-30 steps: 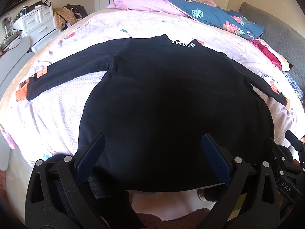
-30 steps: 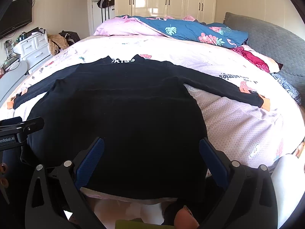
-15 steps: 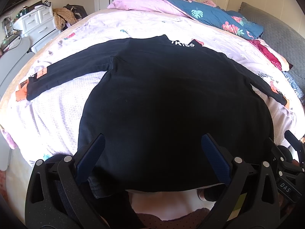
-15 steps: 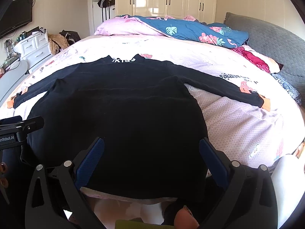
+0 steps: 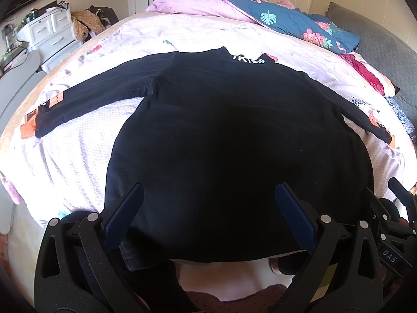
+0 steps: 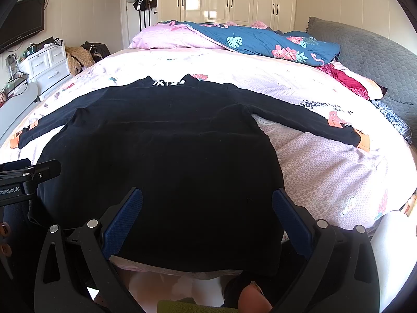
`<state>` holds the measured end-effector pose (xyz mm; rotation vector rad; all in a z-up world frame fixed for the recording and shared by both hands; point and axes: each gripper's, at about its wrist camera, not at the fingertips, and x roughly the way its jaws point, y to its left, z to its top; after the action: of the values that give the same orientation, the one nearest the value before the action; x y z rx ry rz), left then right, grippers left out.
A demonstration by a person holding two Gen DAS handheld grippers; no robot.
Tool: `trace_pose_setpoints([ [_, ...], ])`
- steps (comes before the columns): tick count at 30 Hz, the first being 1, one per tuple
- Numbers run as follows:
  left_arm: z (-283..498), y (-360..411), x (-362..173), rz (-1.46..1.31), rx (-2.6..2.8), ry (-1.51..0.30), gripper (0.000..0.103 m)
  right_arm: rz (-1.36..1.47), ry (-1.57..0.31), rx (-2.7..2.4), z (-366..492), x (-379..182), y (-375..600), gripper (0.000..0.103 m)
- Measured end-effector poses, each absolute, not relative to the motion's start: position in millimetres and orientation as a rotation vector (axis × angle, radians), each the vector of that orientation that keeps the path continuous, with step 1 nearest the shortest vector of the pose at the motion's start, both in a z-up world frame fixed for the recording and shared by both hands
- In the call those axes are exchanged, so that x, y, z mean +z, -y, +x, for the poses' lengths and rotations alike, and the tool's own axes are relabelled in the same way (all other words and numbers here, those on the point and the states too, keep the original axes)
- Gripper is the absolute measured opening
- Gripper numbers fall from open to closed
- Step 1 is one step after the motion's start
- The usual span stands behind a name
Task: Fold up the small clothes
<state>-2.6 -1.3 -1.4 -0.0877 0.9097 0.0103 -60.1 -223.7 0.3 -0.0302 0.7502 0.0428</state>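
Note:
A black long-sleeved shirt point(image 5: 221, 135) lies flat on the bed with both sleeves spread out, orange cuffs at the ends and white lettering at the collar; it also shows in the right wrist view point(image 6: 161, 156). My left gripper point(image 5: 208, 195) is open and empty above the shirt's hem, toward its left side. My right gripper point(image 6: 207, 200) is open and empty above the hem, toward its right side. The shirt's near hem hangs over the bed's front edge.
The bed has a pink patterned sheet point(image 6: 325, 172). A pink pillow point(image 6: 169, 37) and blue floral quilt point(image 6: 260, 43) lie at the far end. A grey cushion point(image 6: 370, 60) is at the right. White drawers point(image 6: 44, 65) stand at the left.

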Motion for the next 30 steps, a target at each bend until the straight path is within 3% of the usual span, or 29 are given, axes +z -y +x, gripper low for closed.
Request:
trace_pose_setpoints([
  [30,46,20,22,-0.086,0.0,-0.892,0.095,-0.003,-0.803,0.077,-5,21,236,0.099],
])
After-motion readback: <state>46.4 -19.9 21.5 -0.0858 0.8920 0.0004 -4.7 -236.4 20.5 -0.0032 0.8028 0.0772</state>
